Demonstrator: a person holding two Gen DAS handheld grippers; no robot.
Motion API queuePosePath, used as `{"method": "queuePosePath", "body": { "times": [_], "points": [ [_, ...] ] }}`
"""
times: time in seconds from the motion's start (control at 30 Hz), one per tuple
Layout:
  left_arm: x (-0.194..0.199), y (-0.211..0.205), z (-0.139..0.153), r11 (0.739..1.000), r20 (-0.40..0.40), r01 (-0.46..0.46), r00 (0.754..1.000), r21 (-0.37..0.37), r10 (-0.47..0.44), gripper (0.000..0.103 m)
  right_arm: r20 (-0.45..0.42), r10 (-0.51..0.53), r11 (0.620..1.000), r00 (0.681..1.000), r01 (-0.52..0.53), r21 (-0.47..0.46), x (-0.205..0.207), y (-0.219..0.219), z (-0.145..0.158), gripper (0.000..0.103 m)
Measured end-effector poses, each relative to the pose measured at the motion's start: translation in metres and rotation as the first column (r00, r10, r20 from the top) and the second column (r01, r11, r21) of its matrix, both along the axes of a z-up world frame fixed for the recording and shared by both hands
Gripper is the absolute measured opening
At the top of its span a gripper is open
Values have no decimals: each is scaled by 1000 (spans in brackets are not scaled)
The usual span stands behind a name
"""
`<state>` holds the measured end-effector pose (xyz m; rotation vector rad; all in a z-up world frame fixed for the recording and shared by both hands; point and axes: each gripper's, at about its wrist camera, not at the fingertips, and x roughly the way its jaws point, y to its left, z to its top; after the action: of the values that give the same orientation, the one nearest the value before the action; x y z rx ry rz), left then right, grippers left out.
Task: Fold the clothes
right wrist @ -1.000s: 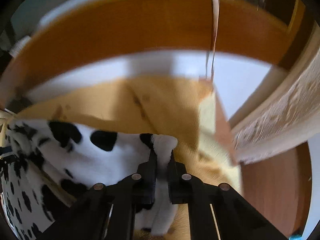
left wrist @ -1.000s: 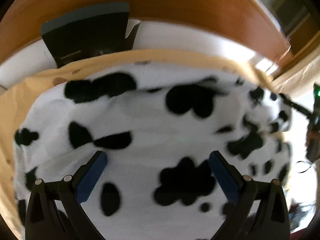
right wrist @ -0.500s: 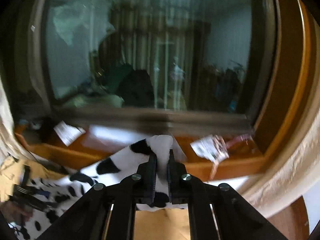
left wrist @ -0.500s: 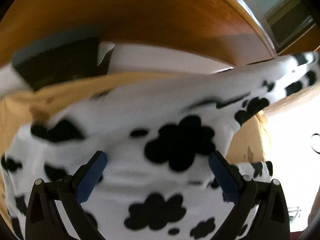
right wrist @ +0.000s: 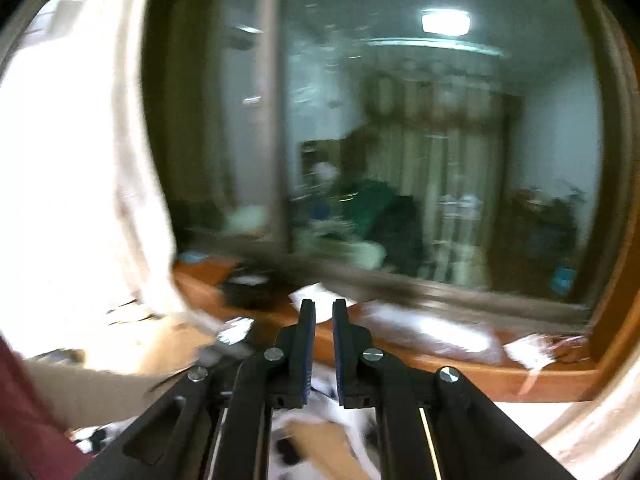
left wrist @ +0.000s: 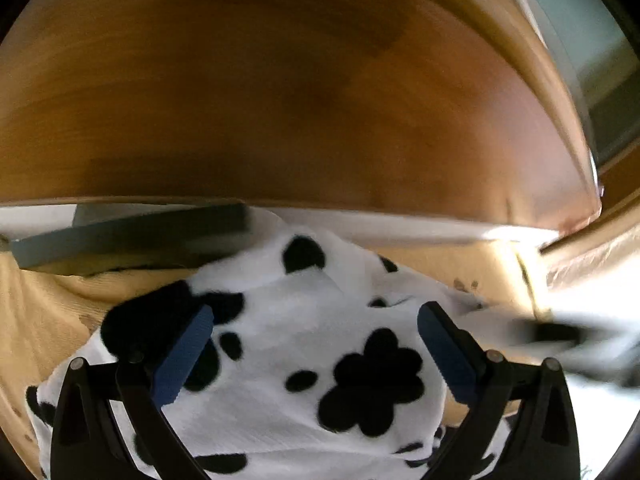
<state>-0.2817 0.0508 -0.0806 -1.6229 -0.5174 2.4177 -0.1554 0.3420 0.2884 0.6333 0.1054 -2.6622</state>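
A white fleece garment with black cow spots [left wrist: 304,344] lies bunched on a yellow bedsheet [left wrist: 52,312]. My left gripper [left wrist: 316,316] is wide open just above it, blue pads on either side, holding nothing. My right gripper [right wrist: 323,312] is raised high and faces a window; its jaws stand a narrow gap apart with nothing between them. A blurred bit of the spotted garment [right wrist: 332,400] shows below the right gripper.
A wooden headboard [left wrist: 280,100] rises behind the bed. A dark flat object [left wrist: 132,236] lies at the bed's head. A pale curtain [right wrist: 80,160] hangs left of the window [right wrist: 400,140], above a wooden sill with papers [right wrist: 432,328].
My right gripper has let go of the garment corner it held up, and the cloth has dropped onto the bed. The left gripper has tilted up toward the headboard.
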Motion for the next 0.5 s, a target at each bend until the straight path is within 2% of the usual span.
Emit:
{"method": "queuePosePath", "body": {
  "times": [0.1, 0.2, 0.23, 0.3, 0.33, 0.37, 0.5],
  "points": [
    [1, -13, 2, 1000, 6, -17, 1000, 15, 17, 103, 72, 68, 998, 995, -68, -5, 14, -26, -26, 10],
    [13, -23, 3, 999, 12, -12, 1000, 37, 12, 103, 153, -8, 998, 988, 16, -56, 16, -9, -64, 11],
    [21, -32, 1, 998, 20, -11, 1000, 55, 10, 103, 195, -51, 997, 980, 62, -53, 13, 2, -79, 16],
    [40, -51, -2, 995, 37, -9, 999, 104, 6, 103, 305, -161, 981, 939, 187, -58, 9, 33, -118, 34],
    [50, -53, -3, 991, 43, -9, 999, 132, 3, 103, 365, -203, 965, 909, 248, -81, 10, 50, -139, 54],
    [60, -55, -5, 987, 49, -2, 999, 161, -6, 103, 415, -234, 950, 879, 298, -96, 12, 64, -157, 64],
    [100, -37, -16, 960, 94, 47, 993, 277, -75, 102, 586, -267, 881, 765, 440, -175, 33, 108, -222, 64]
  ]
}}
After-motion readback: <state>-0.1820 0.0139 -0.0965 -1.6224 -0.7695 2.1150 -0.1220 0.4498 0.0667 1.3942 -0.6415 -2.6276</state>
